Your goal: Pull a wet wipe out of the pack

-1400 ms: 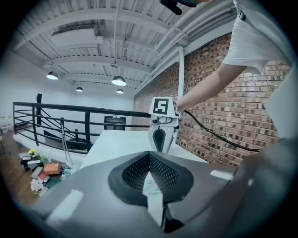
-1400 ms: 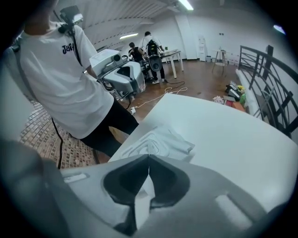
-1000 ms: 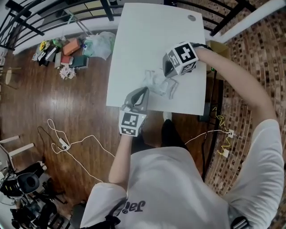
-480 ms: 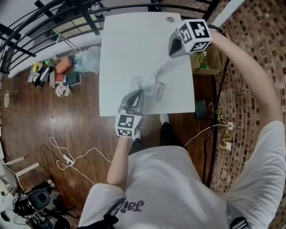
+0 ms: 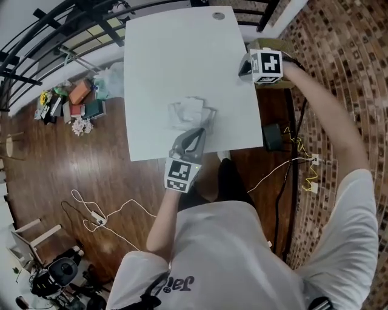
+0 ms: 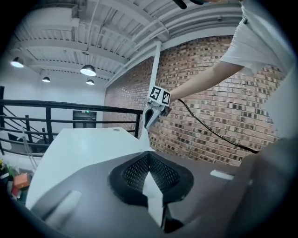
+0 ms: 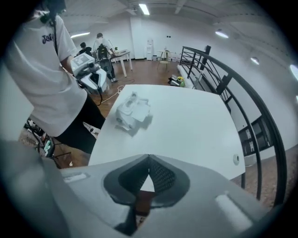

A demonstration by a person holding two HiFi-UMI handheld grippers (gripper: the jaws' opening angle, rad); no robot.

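The wet wipe pack [image 5: 191, 112] lies on the white table [image 5: 176, 54], a crumpled clear wrap with white wipes; the right gripper view shows the pack [image 7: 132, 111] too. My left gripper [image 5: 197, 132] is at the pack's near side, apart from it. Its jaws [image 6: 149, 155] meet at the tips and I see nothing held. My right gripper [image 5: 242, 71] hangs over the table's right edge, pointing steeply down, well away from the pack. In its own view, this gripper [image 7: 149, 160] has its jaws shut with nothing visible between them, only table edge and floor below.
A cardboard box [image 5: 267, 45] stands past the table's right edge and a black unit [image 5: 271, 136] with cables sits on the floor. Clutter [image 5: 73, 100] lies on the floor at left by the black railing [image 5: 60, 24]. A cable hole [image 5: 218, 16] marks the far table edge.
My right gripper has swung from just above the pack out to the table's right edge and turned downward. My left gripper has shifted from the pack's left to its near side.
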